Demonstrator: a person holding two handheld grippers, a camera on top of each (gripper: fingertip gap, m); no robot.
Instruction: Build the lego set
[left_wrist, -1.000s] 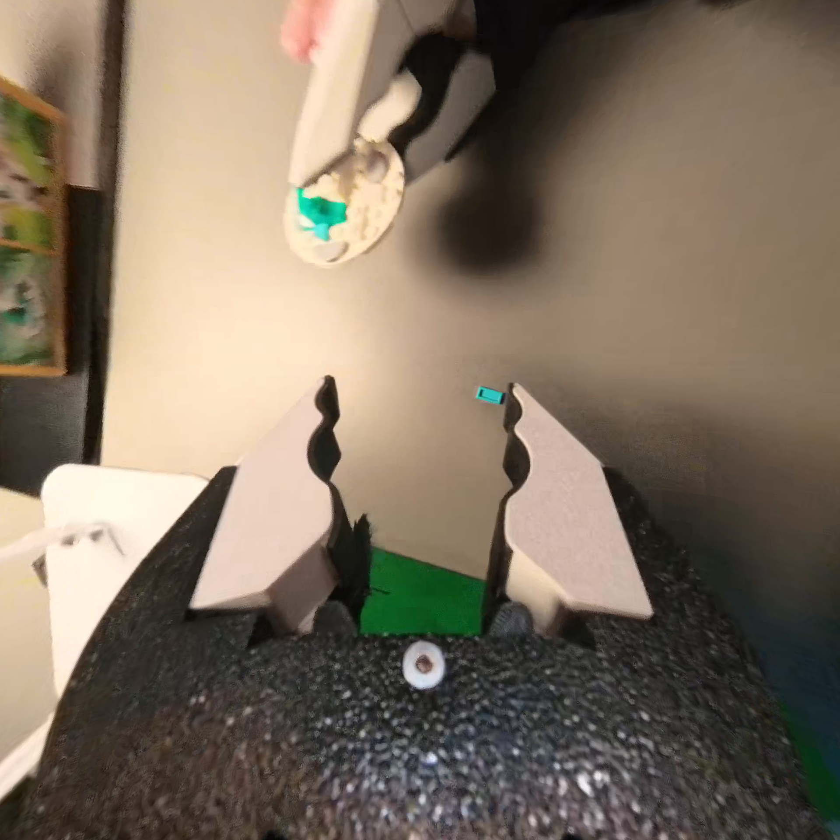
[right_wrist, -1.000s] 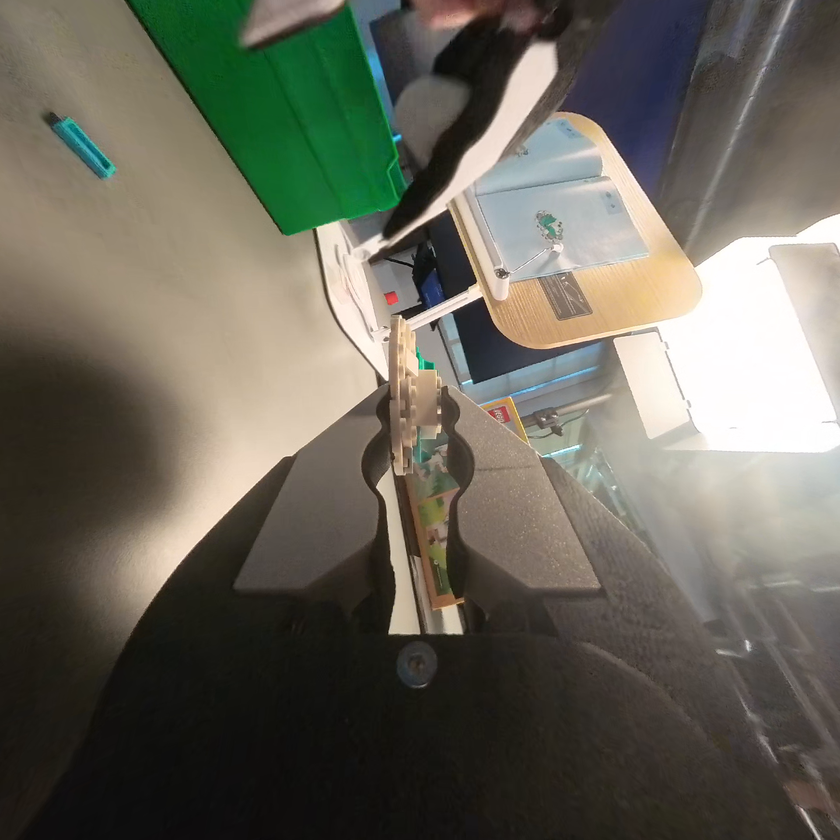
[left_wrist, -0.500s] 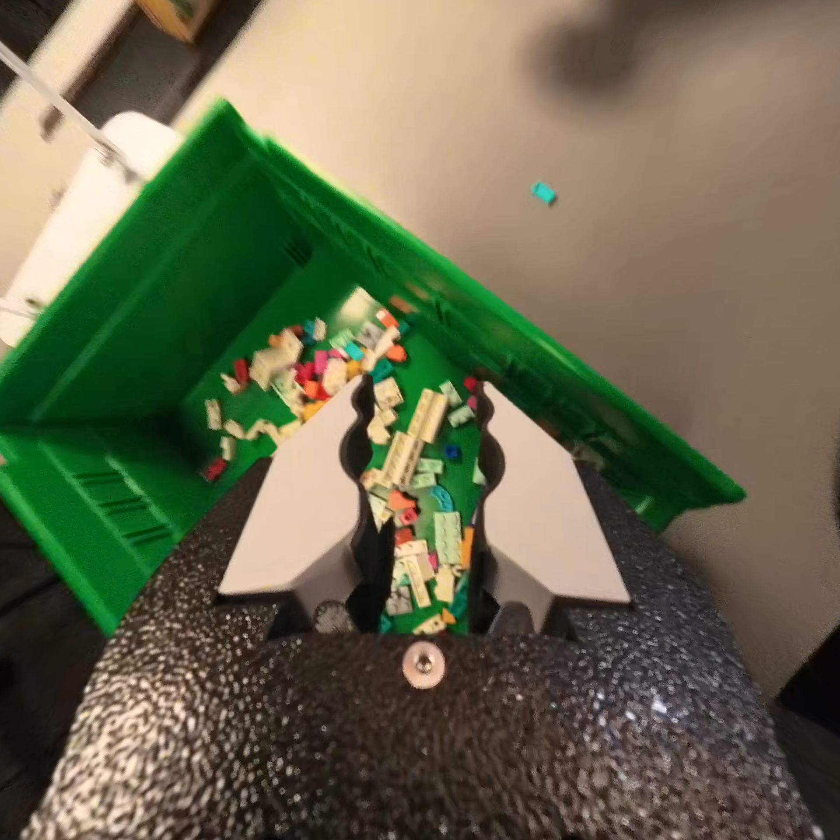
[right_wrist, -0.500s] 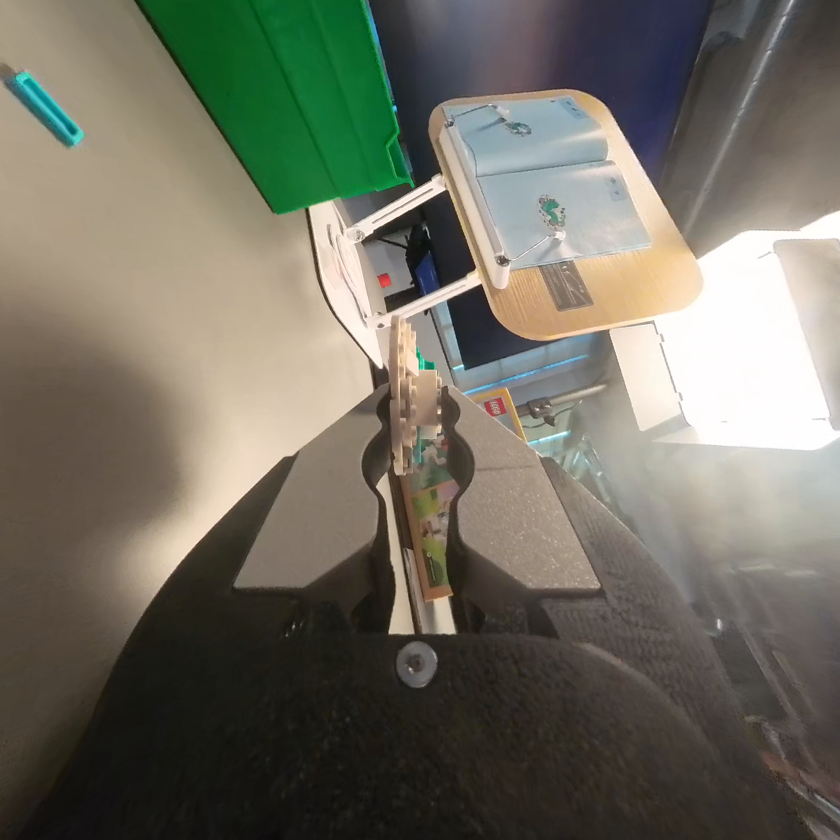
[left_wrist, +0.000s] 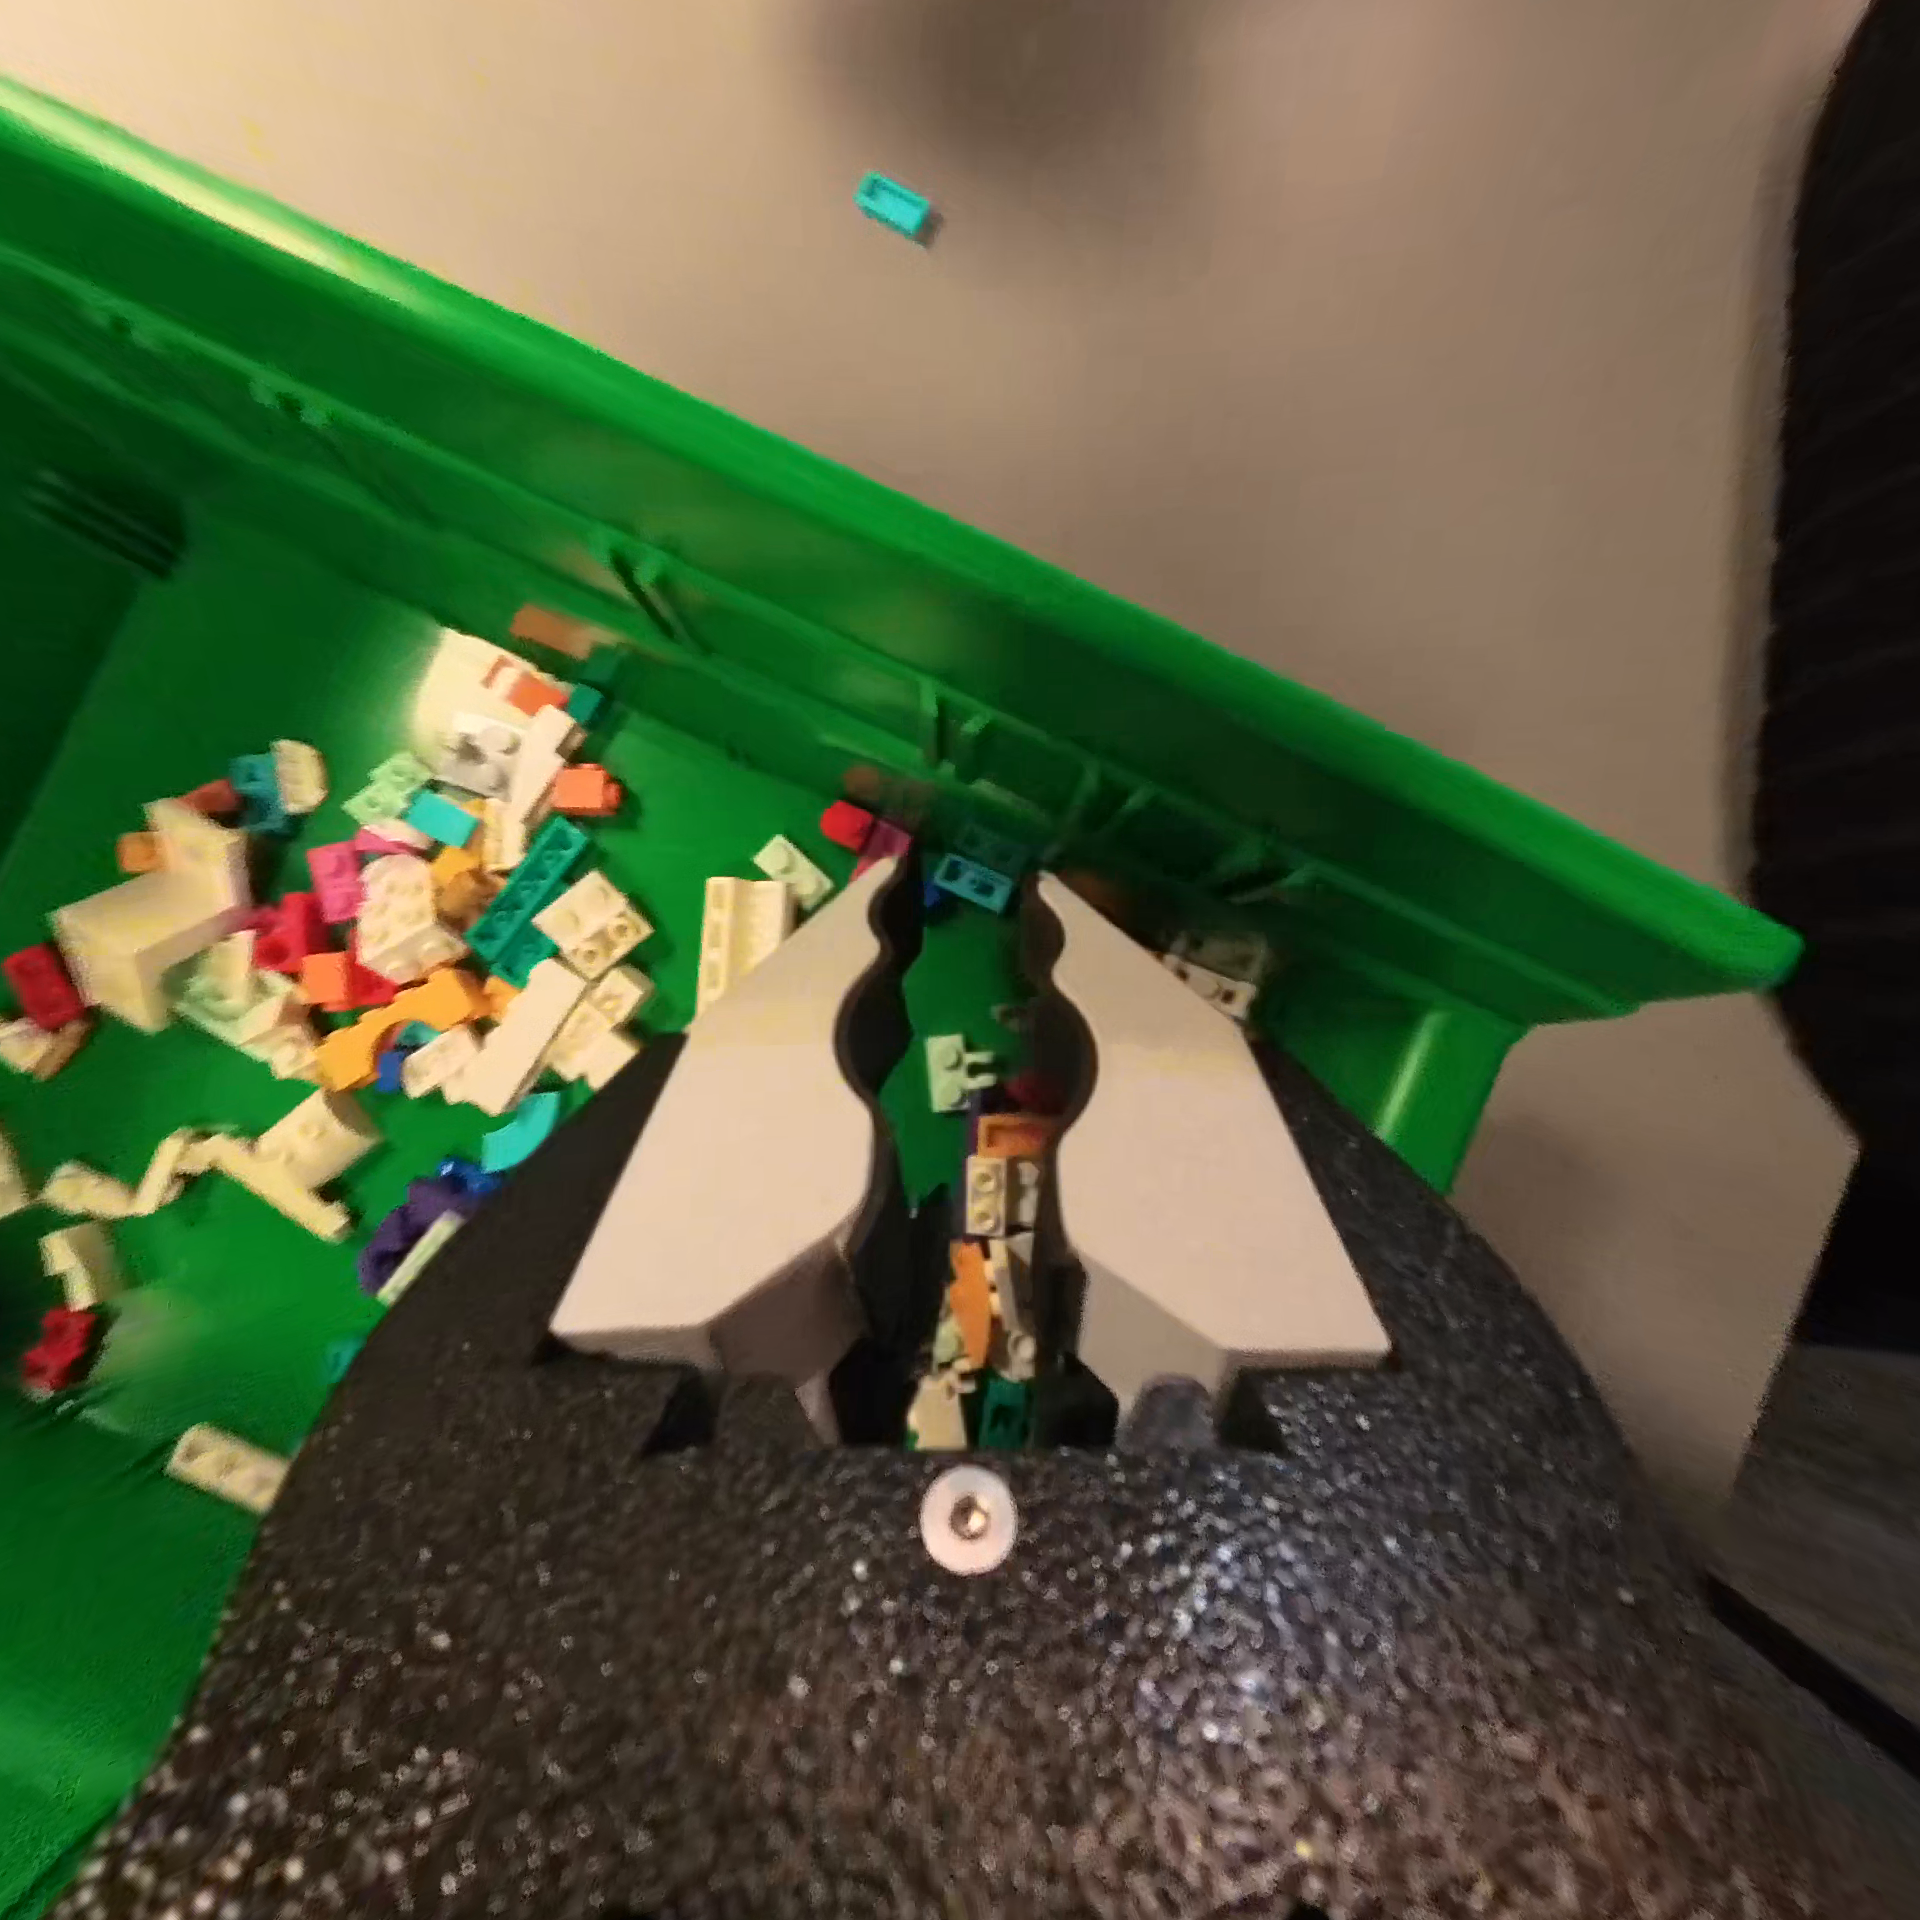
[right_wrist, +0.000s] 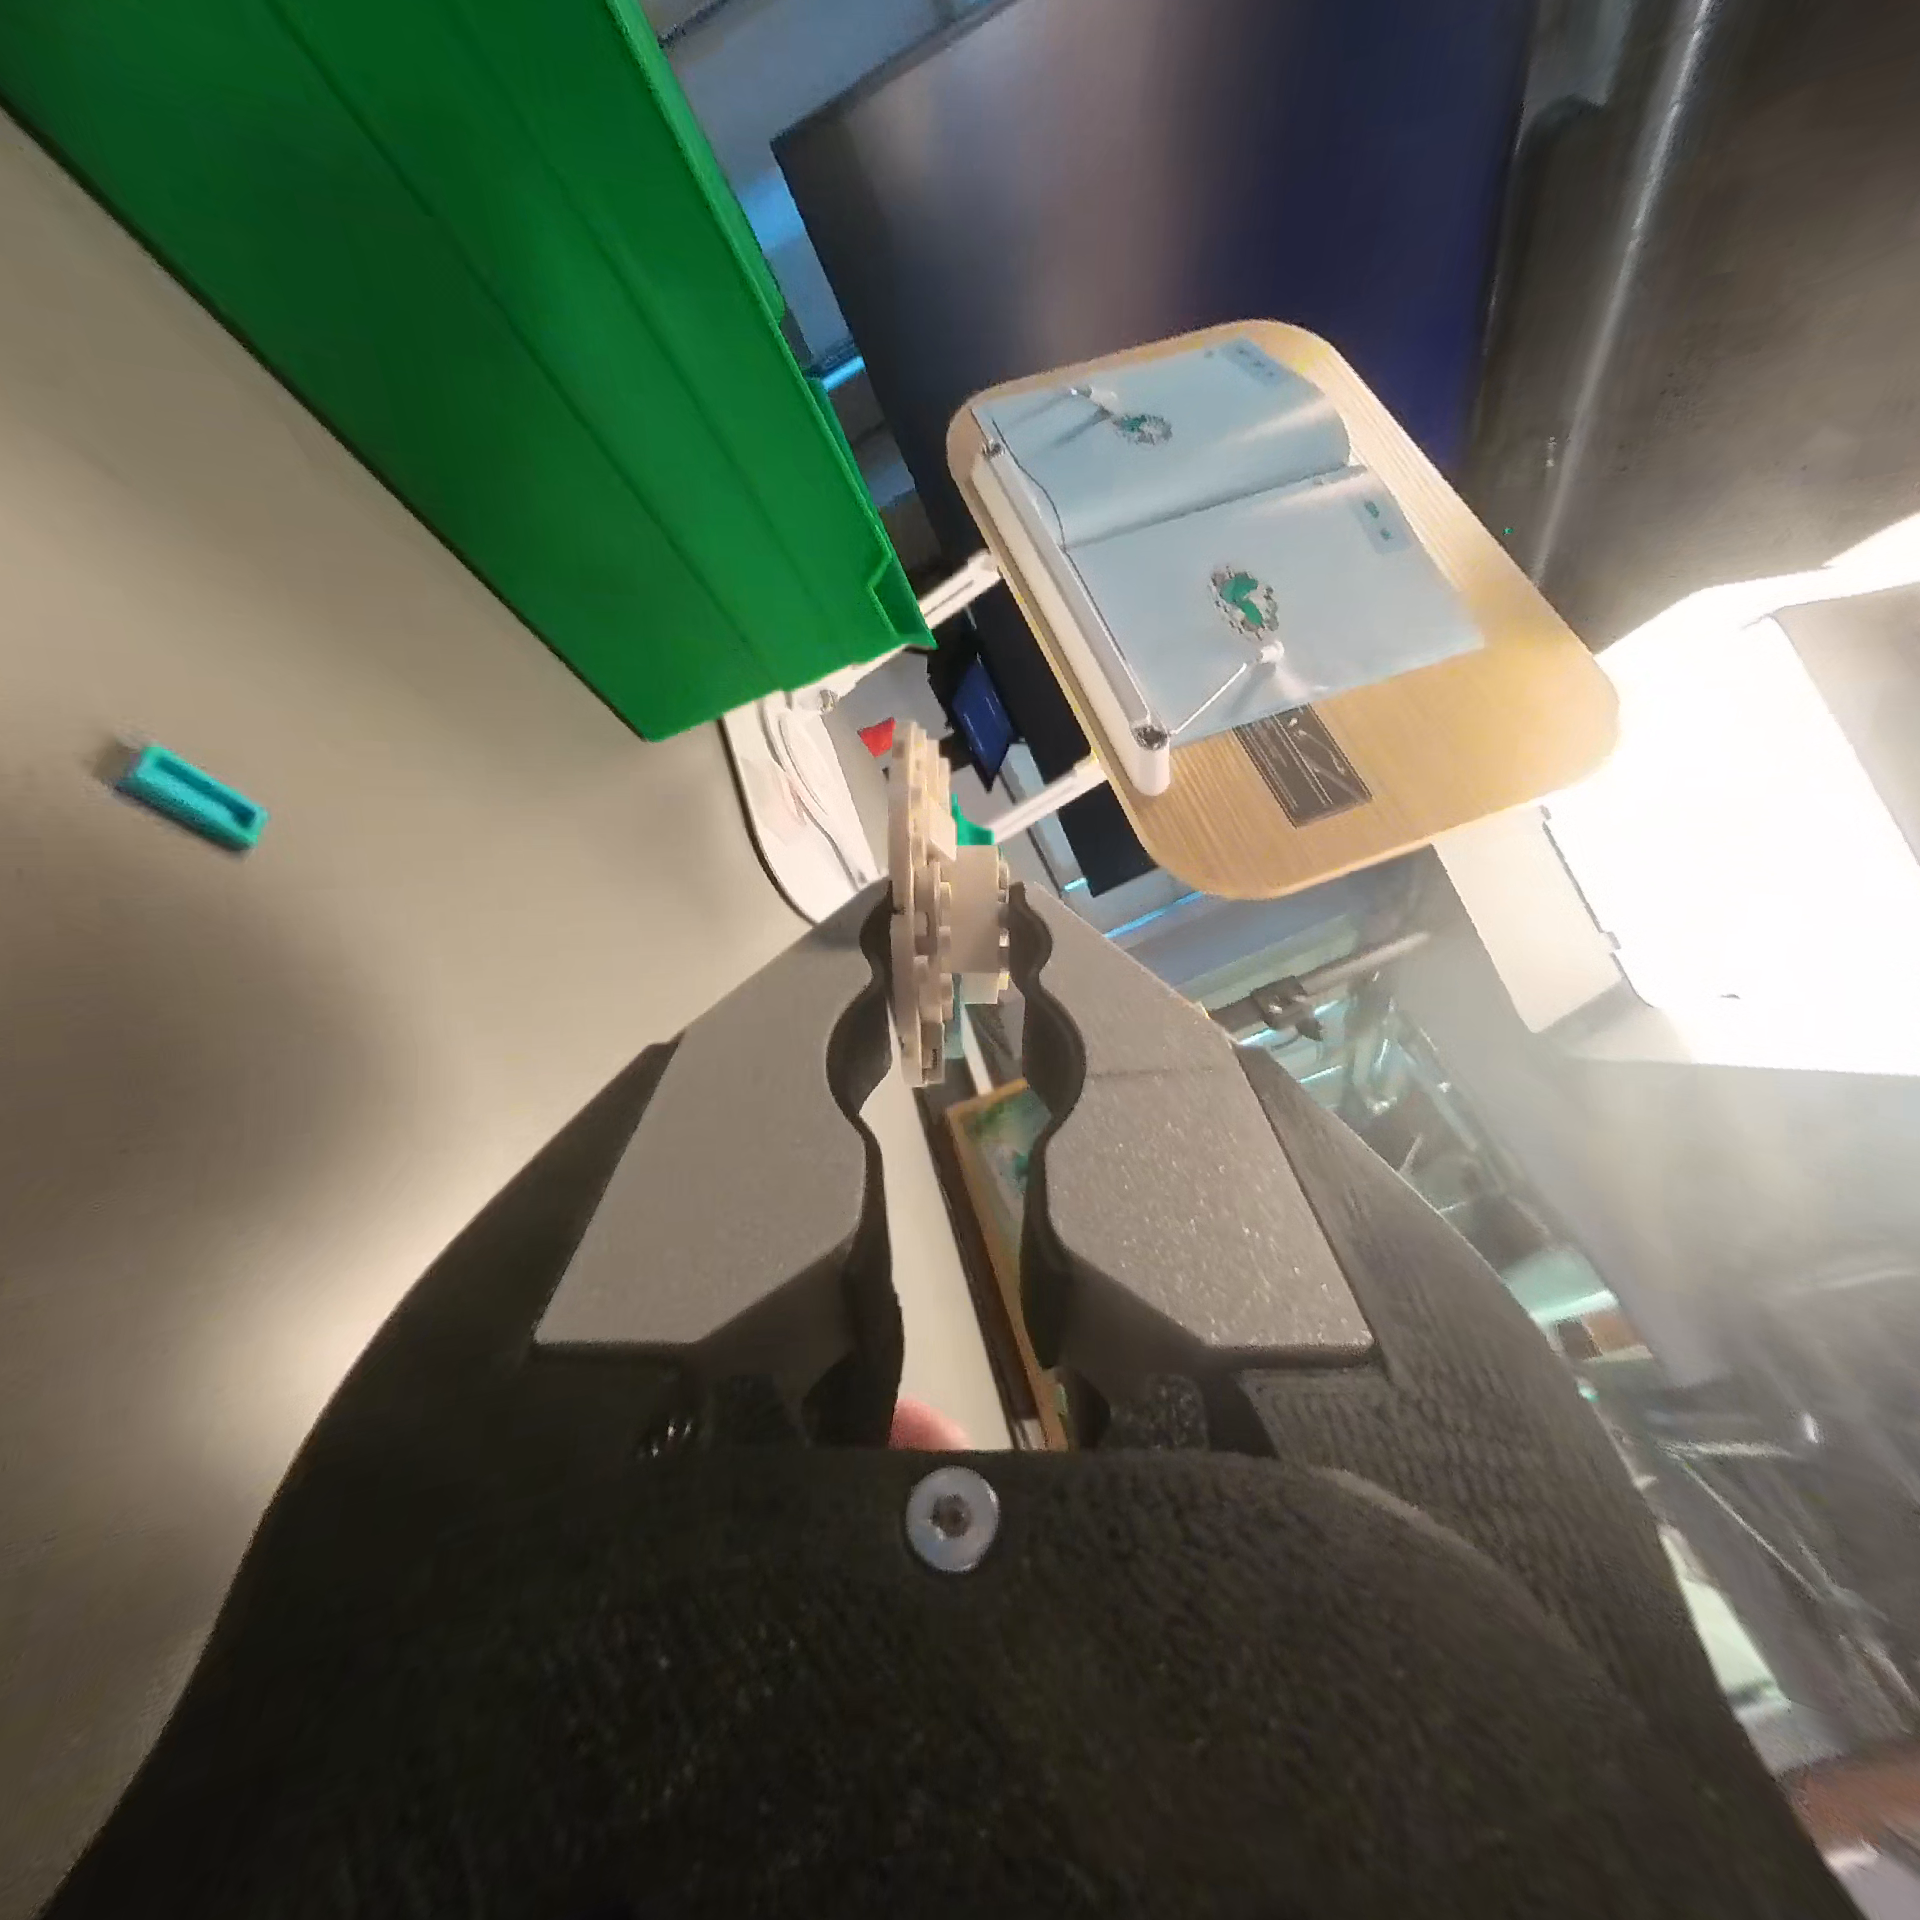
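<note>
Tan round lego assembly (right_wrist: 925, 914) clamped upright in right gripper (right_wrist: 951, 935); left gripper (left_wrist: 966, 899), parted and empty, above green bin (left_wrist: 1039, 644) of bricks (left_wrist: 416, 935).

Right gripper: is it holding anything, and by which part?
Yes. The right gripper pinches the round tan lego disc assembly edge-on, across its flat faces near the lower rim.

No text can be read. Small markings are borne by the booklet (right_wrist: 1257, 530) and a dark plate (right_wrist: 1301, 771) on the wooden stand (right_wrist: 1455, 769), too small to be made out.
</note>
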